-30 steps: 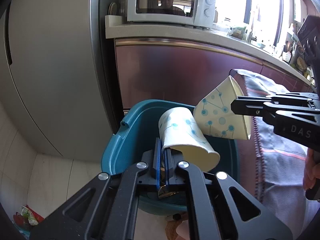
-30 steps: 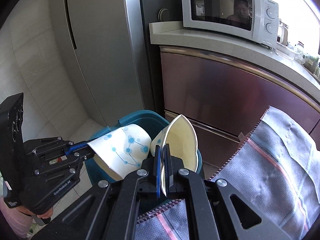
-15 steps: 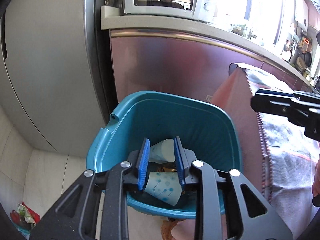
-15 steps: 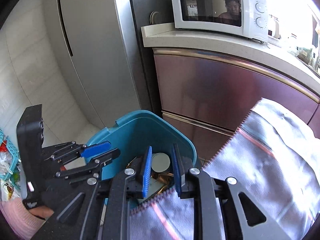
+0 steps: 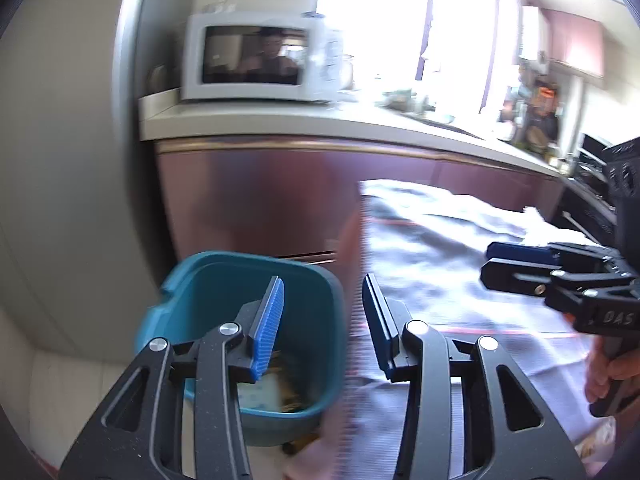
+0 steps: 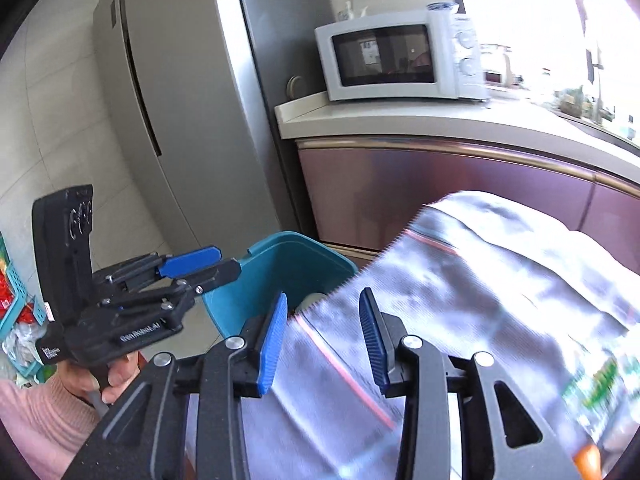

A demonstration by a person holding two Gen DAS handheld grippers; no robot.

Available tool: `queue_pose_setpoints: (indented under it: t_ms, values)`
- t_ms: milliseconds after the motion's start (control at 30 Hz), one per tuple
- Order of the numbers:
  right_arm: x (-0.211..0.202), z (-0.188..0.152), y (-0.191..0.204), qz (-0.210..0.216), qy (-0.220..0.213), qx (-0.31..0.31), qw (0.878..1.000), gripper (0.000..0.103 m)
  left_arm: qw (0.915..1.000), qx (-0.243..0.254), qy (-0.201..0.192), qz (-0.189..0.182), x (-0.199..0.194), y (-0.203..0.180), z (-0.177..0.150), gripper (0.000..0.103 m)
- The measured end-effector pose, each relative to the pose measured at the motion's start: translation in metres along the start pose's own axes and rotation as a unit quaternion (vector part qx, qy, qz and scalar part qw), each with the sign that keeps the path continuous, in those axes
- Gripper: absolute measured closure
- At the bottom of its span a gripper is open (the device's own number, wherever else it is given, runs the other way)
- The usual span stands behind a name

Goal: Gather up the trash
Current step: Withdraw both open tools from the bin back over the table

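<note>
Both grippers empty above the bin

The left gripper (image 5: 323, 322) and right gripper (image 6: 322, 340) hold nothing, jaws opening; a crumpled white paper cup (image 5: 256, 394) lies inside the teal plastic bin (image 5: 192, 292) beside the grey cloth-covered bench (image 6: 500, 280), where blurred items at the edge may remain.

left gripper (image 5: 323, 322) fingers opening, empty, right gripper (image 6: 323, 330) likewise, pointing downward

blurred trash (image 5: 276, 392) deep in teal bin (image 5: 180, 300), partly behind left tool (image 5: 322, 330)
</note>
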State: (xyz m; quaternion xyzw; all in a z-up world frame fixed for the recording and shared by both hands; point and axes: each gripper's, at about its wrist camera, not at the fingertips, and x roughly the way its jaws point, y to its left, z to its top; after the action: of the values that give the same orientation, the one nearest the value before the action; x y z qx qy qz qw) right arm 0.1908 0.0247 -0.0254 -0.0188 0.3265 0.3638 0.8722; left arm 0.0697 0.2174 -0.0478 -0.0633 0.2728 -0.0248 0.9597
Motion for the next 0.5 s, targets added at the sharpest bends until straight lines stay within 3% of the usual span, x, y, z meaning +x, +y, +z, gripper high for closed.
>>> queue_pose_setpoints:
  t_ms: [267,500]
  values:
    - [-0.069,-0.044,-0.04,-0.06,-0.026,0.047,0.997,0.062,0.994,0.048,0.014,-0.097,0.002,-0.078,0.002,0.059]
    - [-0.123,-0.084,-0.095,-0.131,-0.041,0.116,0.984,0.061,0.9807,0.089,0.053,-0.166,0.017,-0.151,-0.011,0.059]
